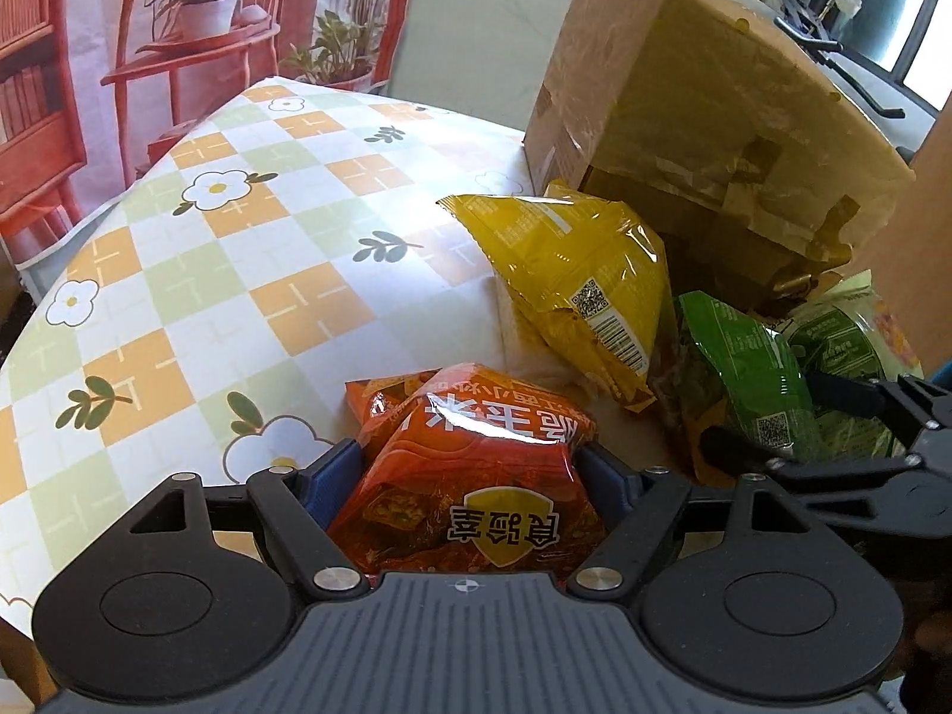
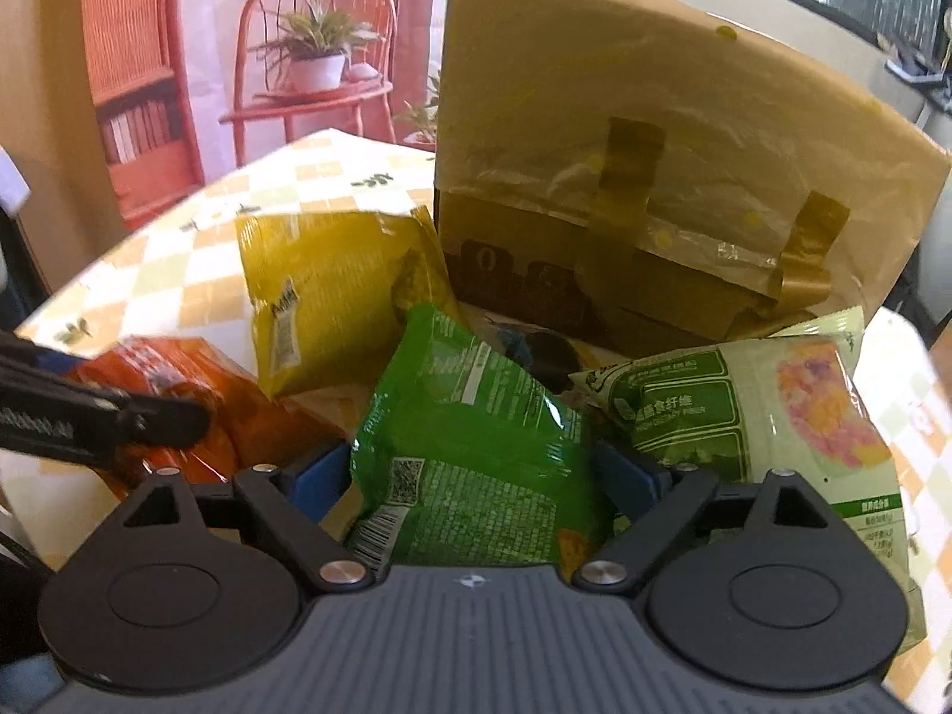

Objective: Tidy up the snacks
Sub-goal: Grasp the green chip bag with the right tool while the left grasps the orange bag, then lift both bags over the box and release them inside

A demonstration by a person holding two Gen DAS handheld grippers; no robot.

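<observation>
My left gripper (image 1: pixel 470 464) is shut on an orange-red snack bag (image 1: pixel 476 476), its blue pads pressing both sides. My right gripper (image 2: pixel 476 464) is shut on a bright green snack bag (image 2: pixel 476 440); it also shows in the left wrist view (image 1: pixel 749 381). A yellow snack bag (image 1: pixel 583 285) lies beyond, next to an open cardboard box (image 1: pixel 684 137). The yellow bag (image 2: pixel 333 285) and the box (image 2: pixel 654 178) also show in the right wrist view. A pale green packet (image 2: pixel 761 416) lies to the right of the green bag. The orange bag (image 2: pixel 238 404) sits at left there.
The table wears a checked orange, green and white cloth with flowers (image 1: pixel 238 273). A backdrop with red chairs and potted plants (image 1: pixel 196 12) stands behind the table. The left gripper's finger (image 2: pixel 119 416) crosses the right wrist view at left.
</observation>
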